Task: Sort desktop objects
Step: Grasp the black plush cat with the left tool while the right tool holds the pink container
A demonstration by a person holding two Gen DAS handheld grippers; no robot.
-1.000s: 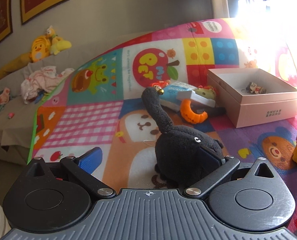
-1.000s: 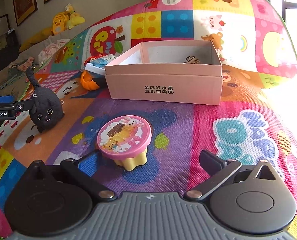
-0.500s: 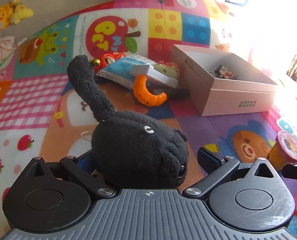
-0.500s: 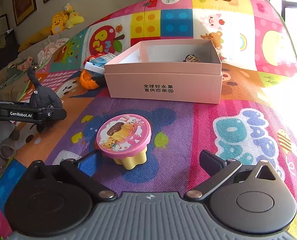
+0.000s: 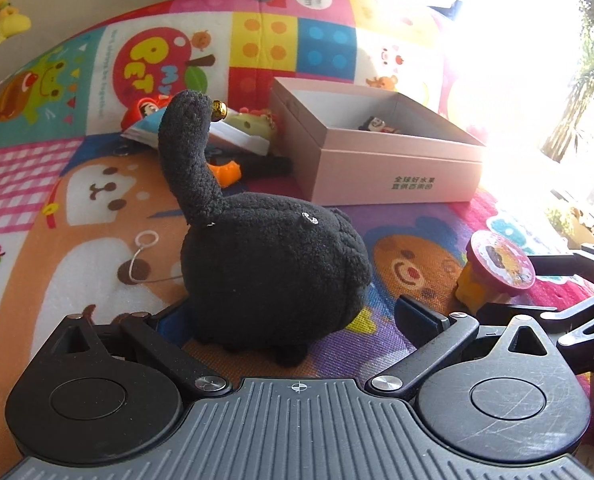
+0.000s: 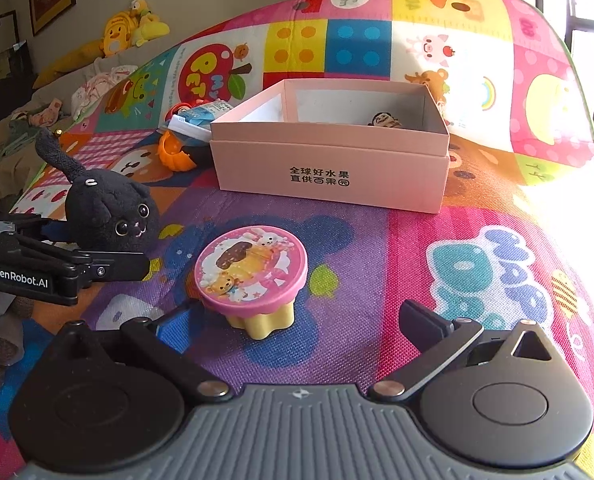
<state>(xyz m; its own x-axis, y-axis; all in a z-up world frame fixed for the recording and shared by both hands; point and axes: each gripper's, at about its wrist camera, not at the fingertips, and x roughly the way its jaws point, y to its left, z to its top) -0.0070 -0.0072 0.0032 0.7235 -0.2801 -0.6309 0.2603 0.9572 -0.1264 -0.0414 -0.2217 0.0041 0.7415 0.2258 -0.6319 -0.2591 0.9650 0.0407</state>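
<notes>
A black plush cat (image 5: pixel 269 268) with a raised tail sits on the colourful mat between the fingers of my left gripper (image 5: pixel 293 320), which is open around it; the right finger stands apart from the plush. It also shows in the right wrist view (image 6: pixel 109 212), with the left gripper (image 6: pixel 109 256) beside it. A yellow jelly cup with a pink lid (image 6: pixel 253 276) stands between the open fingers of my right gripper (image 6: pixel 293 320). It shows in the left wrist view (image 5: pixel 497 268) too. An open pink box (image 6: pixel 329 160) holds a small figure (image 6: pixel 383 119).
An orange pumpkin toy (image 6: pixel 173 154), a blue-white packet (image 6: pixel 201 114) and small toys lie left of the box. The pink box (image 5: pixel 377 160) is ahead right of the plush. Yellow plush toys (image 6: pixel 125 34) and clothes lie beyond the mat's far left edge.
My left gripper has swung right and closed in on the black plush, which now sits between its fingers nearer the cup. The right gripper and the cup have hardly moved.
</notes>
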